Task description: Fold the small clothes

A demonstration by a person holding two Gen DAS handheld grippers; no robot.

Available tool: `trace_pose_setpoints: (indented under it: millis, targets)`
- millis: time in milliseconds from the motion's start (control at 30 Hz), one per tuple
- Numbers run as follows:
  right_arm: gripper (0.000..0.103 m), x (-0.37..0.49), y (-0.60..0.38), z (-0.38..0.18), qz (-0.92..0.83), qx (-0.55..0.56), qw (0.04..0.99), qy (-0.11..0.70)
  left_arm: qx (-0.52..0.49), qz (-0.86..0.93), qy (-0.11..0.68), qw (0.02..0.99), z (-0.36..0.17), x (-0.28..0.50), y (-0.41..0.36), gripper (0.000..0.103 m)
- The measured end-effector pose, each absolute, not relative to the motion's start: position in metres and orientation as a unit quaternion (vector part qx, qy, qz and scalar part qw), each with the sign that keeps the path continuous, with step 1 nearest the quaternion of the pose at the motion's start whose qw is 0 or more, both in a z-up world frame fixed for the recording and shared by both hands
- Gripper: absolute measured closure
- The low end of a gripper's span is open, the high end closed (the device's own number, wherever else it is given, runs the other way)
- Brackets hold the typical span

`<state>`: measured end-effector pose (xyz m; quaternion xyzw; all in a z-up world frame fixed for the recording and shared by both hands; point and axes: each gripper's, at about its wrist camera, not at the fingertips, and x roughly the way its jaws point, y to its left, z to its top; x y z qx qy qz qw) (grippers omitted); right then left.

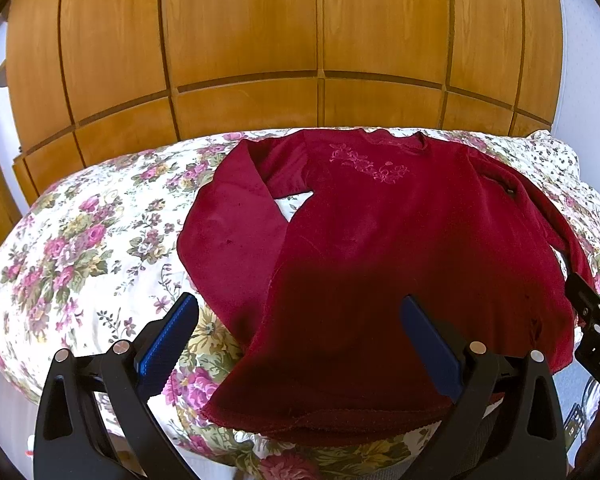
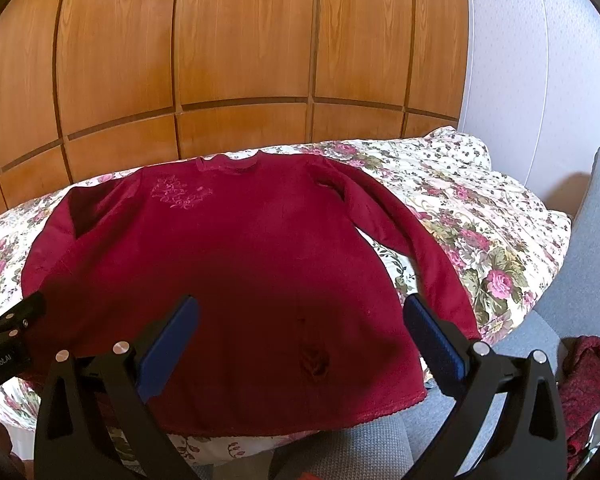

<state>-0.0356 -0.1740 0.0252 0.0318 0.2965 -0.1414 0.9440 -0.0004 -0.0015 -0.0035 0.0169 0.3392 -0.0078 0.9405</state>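
A dark red long-sleeved top (image 1: 372, 248) lies flat, front up, on a floral bedspread (image 1: 80, 248), neck away from me and hem near me. Its left sleeve (image 1: 232, 224) is bent at the elbow. It also shows in the right wrist view (image 2: 236, 264), right sleeve (image 2: 416, 240) stretched down its side. My left gripper (image 1: 300, 332) is open, hovering above the hem's left part. My right gripper (image 2: 300, 336) is open above the hem's right part. Both hold nothing. The right gripper's body (image 1: 596, 328) shows at the left wrist view's right edge.
A wooden wardrobe (image 1: 284, 40) stands behind the bed. A grey chair (image 2: 588, 272) sits at the right of the bed with another dark red garment (image 2: 588, 384) on it. The bedspread (image 2: 480, 216) extends right of the top.
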Motion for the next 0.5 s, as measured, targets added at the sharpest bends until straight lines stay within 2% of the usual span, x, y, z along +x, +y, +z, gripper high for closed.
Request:
trace_pose_setpoints:
  millis: [500]
  targets:
    - [0.002,-0.0344,-0.1744,0.0246,-0.138,0.034,0.945,0.296,0.017,-0.008,0.340,0.940,-0.0046,-0.0003,-0.0007,0.003]
